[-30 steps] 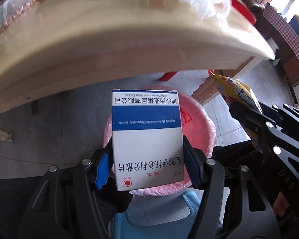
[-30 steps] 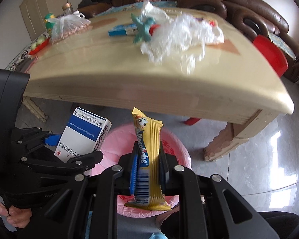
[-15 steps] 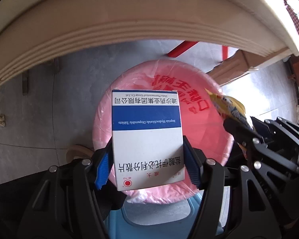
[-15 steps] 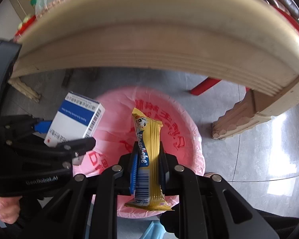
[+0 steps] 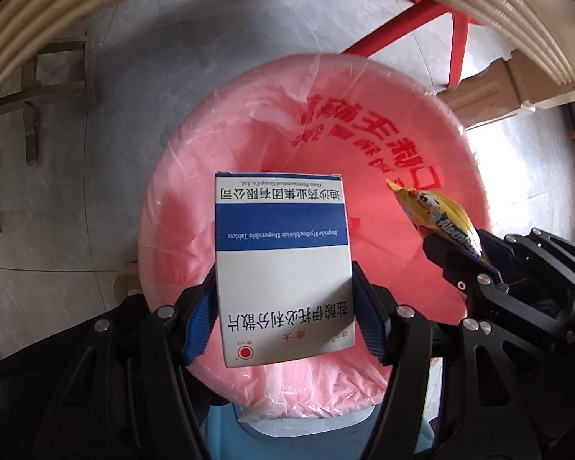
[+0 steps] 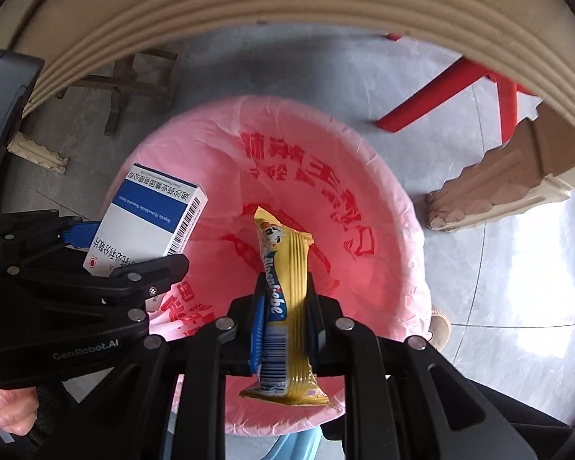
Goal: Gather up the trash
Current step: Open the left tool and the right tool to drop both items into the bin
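The left gripper is pinching a white-and-blue box between its blue pads, the box standing upright with its printed face toward the camera and its text upside down. The box is hanging over the mouth of a bin lined with a pink bag, whose red lettering is showing on the far inner wall at about 1 o'clock. In the left wrist view, the right gripper is reaching in from 3 o'clock, and a yellow wrapper is sticking out of it over the bag's right side. In the right wrist view, the right gripper is closing narrowly on the wrapper, which is standing on end, its barcode end low and its cartoon end pointing up toward 12 o'clock, over the middle of the bag. The left gripper is showing at 9 o'clock there, holding the box tilted over the bag's left rim; box and wrapper are near each other but apart. A hand is gripping the left tool at 8 o'clock. A beige table edge is arching across the top, a red stool leg is standing at 2 o'clock, and the floor is grey and glossy.
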Motion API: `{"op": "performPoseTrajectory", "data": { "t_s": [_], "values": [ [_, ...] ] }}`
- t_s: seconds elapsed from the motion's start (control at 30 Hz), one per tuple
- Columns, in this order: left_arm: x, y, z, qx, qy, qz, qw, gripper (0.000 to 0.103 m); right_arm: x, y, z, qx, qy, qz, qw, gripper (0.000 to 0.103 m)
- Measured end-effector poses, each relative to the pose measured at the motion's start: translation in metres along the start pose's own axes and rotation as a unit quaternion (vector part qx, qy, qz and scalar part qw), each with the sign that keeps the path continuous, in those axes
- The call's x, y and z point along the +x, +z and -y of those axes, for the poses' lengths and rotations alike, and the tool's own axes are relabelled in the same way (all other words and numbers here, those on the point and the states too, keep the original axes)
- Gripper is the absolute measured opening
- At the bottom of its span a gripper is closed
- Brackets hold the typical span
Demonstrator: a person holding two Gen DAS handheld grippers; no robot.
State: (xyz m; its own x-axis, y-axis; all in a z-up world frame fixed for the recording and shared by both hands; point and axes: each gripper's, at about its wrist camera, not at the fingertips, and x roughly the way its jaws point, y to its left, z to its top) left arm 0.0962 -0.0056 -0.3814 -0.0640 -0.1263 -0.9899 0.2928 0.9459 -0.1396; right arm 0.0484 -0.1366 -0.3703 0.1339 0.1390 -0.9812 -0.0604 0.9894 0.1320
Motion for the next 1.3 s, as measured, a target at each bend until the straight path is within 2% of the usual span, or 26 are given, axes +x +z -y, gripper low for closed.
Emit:
{"op": "performPoseTrajectory", "data": {
  "t_s": [0.2, 0.53, 0.63, 0.7, 0.8, 0.87, 1.0, 1.3],
  "values": [
    [0.007, 0.002, -0.006, -0.015, -0.003, -0.018, 0.9997, 0.063, 0.008, 0.000, -0.002, -0.004, 0.005, -0.011, 1.000, 0.018],
    [0.008, 0.002, -0.005, -0.010, 0.005, -0.018, 0.9998, 0.063, 0.014, 0.000, -0.002, -0.014, 0.007, -0.015, 1.000, 0.018],
    [0.015, 0.003, -0.008, -0.015, 0.013, -0.040, 0.9990, 0.070, 0.018, 0.001, -0.004, -0.019, -0.001, -0.019, 1.000, 0.023],
    [0.020, 0.004, -0.011, -0.021, 0.016, -0.054, 0.9982, 0.070, 0.020, 0.002, -0.002, -0.011, -0.003, -0.024, 1.000, 0.028],
    [0.020, 0.004, -0.010, -0.015, 0.032, -0.059, 0.9976, 0.071, 0.021, 0.004, 0.003, 0.006, 0.004, -0.026, 1.000, 0.037],
    [0.019, 0.004, -0.009, -0.013, 0.044, -0.059, 0.9972, 0.073, 0.021, 0.005, 0.005, 0.010, -0.006, -0.024, 1.000, 0.044],
    [0.016, 0.004, -0.011, -0.020, 0.047, -0.057, 0.9971, 0.077, 0.018, 0.005, 0.009, 0.018, -0.003, -0.019, 1.000, 0.047],
    [0.013, 0.005, -0.010, -0.020, 0.055, -0.056, 0.9967, 0.078, 0.017, 0.003, 0.009, 0.025, 0.004, -0.022, 0.999, 0.047]
  ]
}}
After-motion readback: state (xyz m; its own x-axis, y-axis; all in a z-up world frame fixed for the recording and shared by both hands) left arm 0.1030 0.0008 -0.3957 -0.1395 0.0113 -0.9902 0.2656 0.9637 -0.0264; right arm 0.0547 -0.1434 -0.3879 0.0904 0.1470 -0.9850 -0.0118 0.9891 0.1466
